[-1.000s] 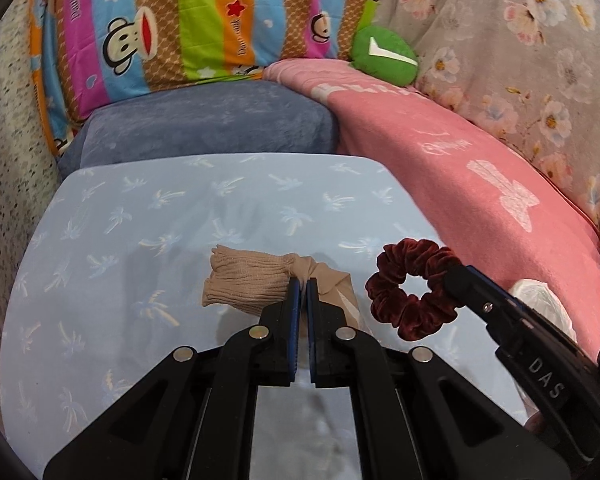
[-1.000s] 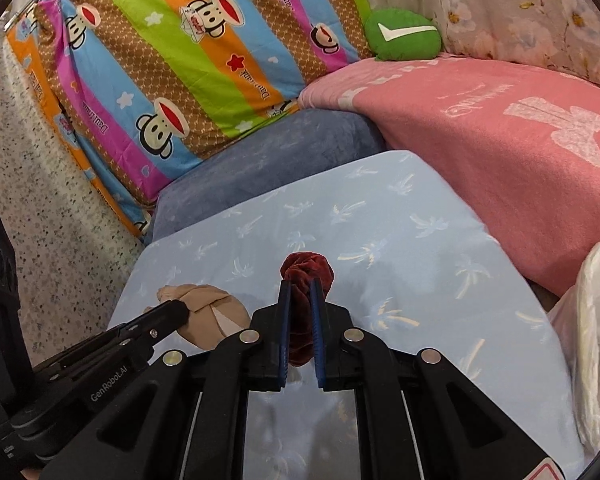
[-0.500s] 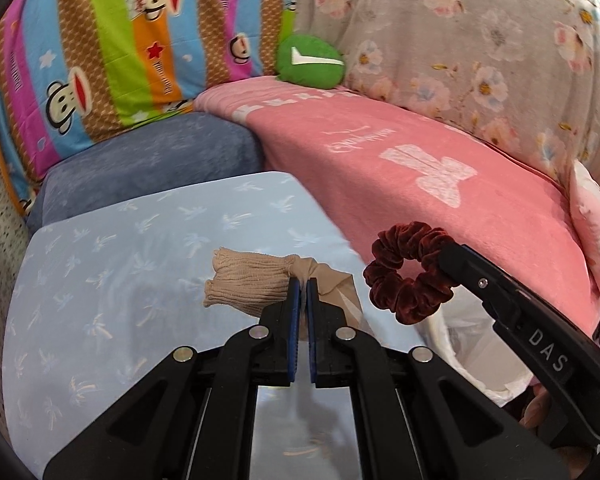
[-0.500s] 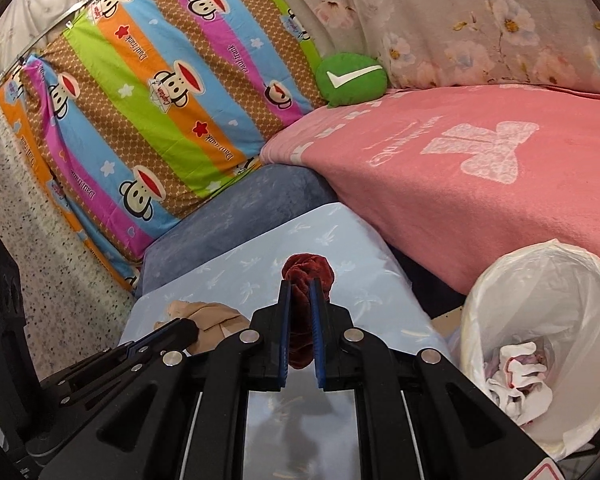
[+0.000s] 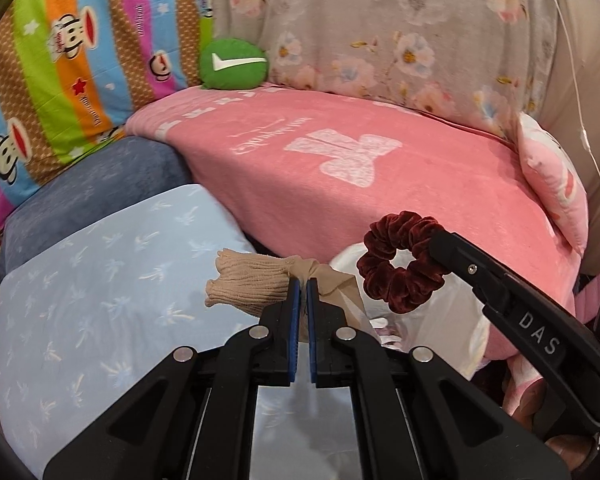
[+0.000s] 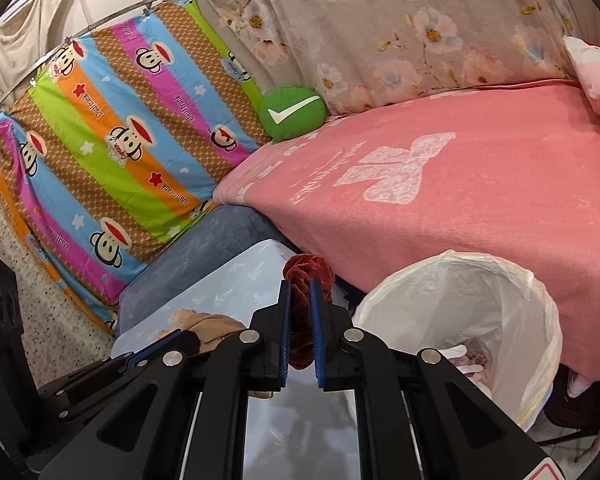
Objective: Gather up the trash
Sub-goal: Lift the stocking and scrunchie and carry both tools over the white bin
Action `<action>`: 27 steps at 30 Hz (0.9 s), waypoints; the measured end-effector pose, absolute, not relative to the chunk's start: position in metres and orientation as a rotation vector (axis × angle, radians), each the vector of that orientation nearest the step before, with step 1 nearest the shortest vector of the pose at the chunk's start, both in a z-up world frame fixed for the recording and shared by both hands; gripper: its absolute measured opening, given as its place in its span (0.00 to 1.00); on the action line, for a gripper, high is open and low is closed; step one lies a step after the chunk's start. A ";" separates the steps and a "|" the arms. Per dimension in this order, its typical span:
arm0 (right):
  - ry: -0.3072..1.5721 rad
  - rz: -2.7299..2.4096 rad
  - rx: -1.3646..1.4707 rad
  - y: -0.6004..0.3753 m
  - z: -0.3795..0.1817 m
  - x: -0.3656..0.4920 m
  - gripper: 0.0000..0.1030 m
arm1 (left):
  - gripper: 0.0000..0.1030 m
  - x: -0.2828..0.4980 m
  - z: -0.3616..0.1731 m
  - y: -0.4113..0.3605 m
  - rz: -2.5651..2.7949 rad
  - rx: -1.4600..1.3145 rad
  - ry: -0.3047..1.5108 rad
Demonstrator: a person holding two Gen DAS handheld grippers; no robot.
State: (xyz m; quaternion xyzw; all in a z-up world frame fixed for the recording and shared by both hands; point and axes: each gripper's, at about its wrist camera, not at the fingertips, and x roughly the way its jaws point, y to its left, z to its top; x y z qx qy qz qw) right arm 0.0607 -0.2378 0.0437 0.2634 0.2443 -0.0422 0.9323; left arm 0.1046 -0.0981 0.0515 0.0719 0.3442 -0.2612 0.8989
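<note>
The left tool pinches a beige stocking at frame centre and the right tool clamps a maroon scrunchie (both short of the lined trash bin at lower right), so an early release risks dropping either outside its rim.

Black plastic fingers carry blue pads, silver screws and white "DAS" lettering.

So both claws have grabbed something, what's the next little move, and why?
Probably carry both a bit further over the bin. The right gripper pinches the red scrunchie beside the bin's rim, not above the opening, and the left gripper holds the beige stocking. Letting go now might miss.
</note>
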 end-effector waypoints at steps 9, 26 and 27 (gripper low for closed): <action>0.489 -0.162 0.576 -0.289 0.033 0.033 0.10 | 0.04 0.096 0.044 -0.138 -0.627 0.185 0.735; 0.498 -0.212 0.609 -0.325 0.014 0.019 0.10 | 0.05 0.092 0.038 -0.161 -0.669 0.204 0.736; 0.499 -0.212 0.608 -0.325 0.014 0.020 0.10 | 0.05 0.092 0.037 -0.161 -0.661 0.205 0.740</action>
